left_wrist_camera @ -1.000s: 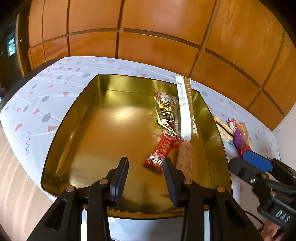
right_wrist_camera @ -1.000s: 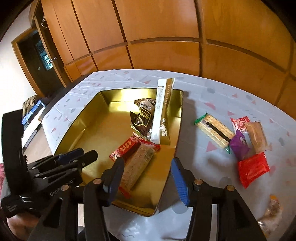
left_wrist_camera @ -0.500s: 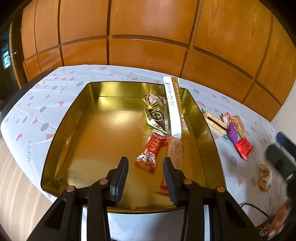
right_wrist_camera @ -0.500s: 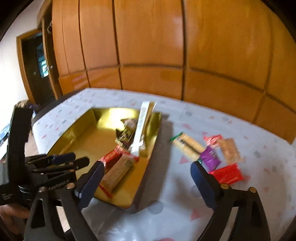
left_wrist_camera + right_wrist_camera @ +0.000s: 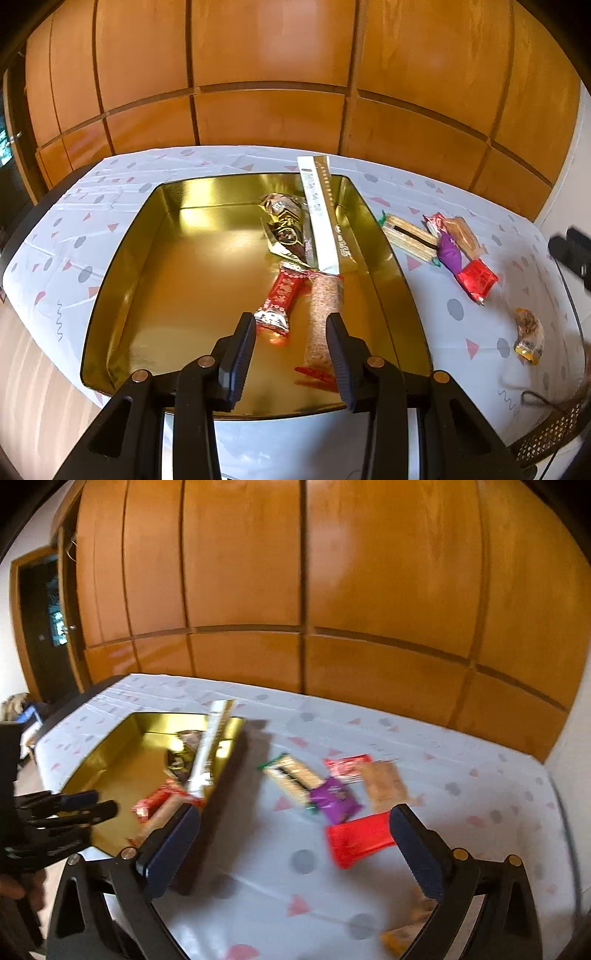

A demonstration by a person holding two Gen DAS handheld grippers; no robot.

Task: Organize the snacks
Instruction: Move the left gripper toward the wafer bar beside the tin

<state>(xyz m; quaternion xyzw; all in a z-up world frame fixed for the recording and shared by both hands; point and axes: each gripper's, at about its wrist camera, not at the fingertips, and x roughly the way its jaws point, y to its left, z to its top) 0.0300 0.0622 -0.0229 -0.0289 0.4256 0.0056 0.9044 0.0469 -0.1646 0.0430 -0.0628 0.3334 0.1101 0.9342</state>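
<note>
A gold tray (image 5: 122, 280) holds a long white-and-gold packet (image 5: 322, 218), a dark brown wrapper (image 5: 286, 229), a red bar (image 5: 282, 297) and a speckled tan bar (image 5: 325, 314). My left gripper (image 5: 291, 350) is open and empty over the tray's near edge. On the cloth to the right lie a cracker pack (image 5: 293, 777), a purple packet (image 5: 334, 799), a tan packet (image 5: 384, 784) and a red packet (image 5: 360, 840). My right gripper (image 5: 295, 853) is wide open and empty, above the cloth just left of the red packet. The tray also shows in the right wrist view (image 5: 99, 764).
A small yellow-orange snack (image 5: 530, 332) lies near the table's right front edge. A perforated basket rim (image 5: 550, 432) sits at the lower right. Wooden wall panels stand behind the table. A dark doorway (image 5: 40, 627) is at the far left.
My right gripper has swung right from over the tray to above the loose snacks on the cloth and opened wider. My left gripper has drawn back slightly; it stays open.
</note>
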